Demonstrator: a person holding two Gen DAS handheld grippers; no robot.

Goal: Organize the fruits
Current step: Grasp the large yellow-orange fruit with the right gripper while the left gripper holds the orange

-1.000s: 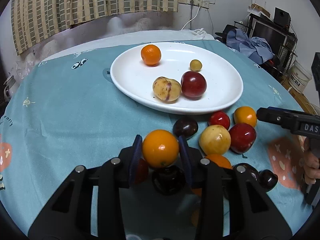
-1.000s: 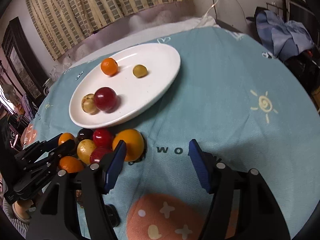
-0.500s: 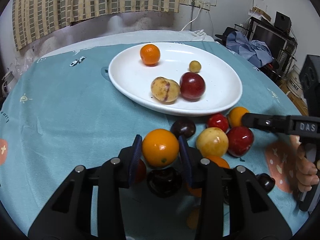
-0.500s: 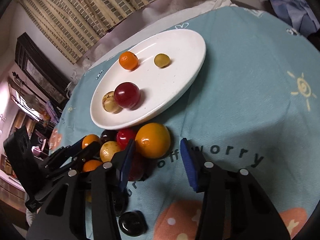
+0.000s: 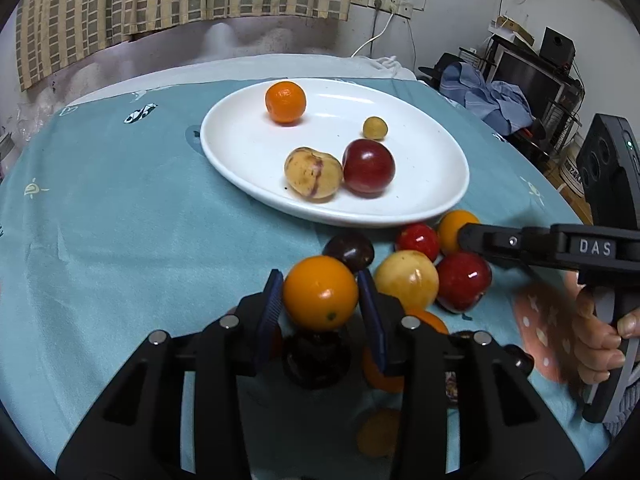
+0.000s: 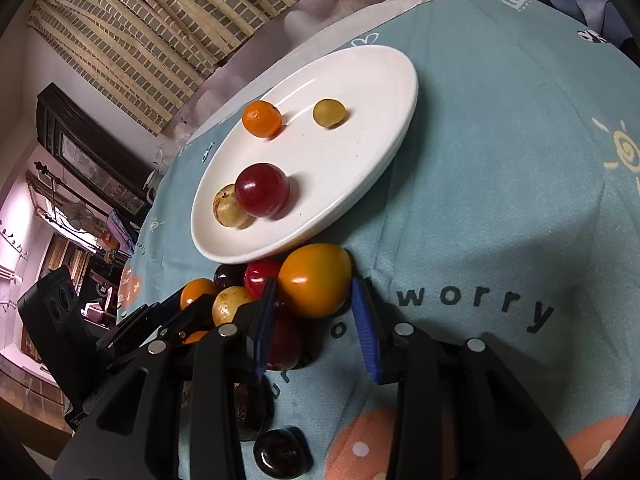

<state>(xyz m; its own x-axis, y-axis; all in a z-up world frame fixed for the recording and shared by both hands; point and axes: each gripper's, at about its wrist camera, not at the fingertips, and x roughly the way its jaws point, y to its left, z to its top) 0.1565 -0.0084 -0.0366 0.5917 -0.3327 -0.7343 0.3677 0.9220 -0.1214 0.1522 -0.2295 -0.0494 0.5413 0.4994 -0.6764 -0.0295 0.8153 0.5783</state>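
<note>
From the left wrist, an orange [image 5: 320, 298] was seen squeezed between the blue pads of the left gripper [image 5: 321, 304], just in front of the white plate [image 5: 436, 200]. A small orange, a tiny yellow fruit, a speckled yellow fruit and a red fruit were kept on that plate. From the right wrist, the right gripper [image 6: 316, 322] had just been closing, and a big orange fruit [image 6: 315, 279] was pinched between its pads, right beside the plate's near rim [image 6: 248, 254].
</note>
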